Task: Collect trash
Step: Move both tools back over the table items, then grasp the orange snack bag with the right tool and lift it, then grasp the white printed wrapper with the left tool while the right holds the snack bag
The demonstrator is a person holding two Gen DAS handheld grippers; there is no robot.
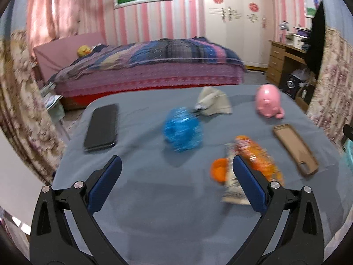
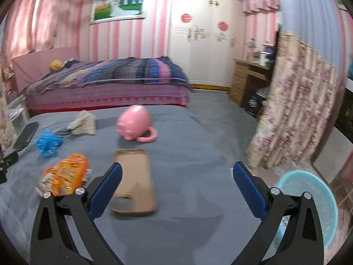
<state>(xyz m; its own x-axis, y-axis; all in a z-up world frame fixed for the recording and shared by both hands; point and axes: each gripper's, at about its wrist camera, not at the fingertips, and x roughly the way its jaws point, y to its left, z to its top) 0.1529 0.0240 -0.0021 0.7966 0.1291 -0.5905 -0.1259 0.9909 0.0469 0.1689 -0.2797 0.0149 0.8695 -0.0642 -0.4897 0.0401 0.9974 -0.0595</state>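
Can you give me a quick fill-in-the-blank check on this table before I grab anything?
1. The crumpled plastic bag is ____ in colour.
2. The piggy bank is ____ in colour.
3. Both the left gripper and the right gripper have their jaws ____.
4. The light blue basket stands off the table's ____ side.

Missing words: blue; pink; open; right

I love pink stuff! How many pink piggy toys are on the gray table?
1. The pink pig sits at the far right of the gray table, past the brown tray. In the right wrist view it lies mid-table. Nothing else pink shows on the table.
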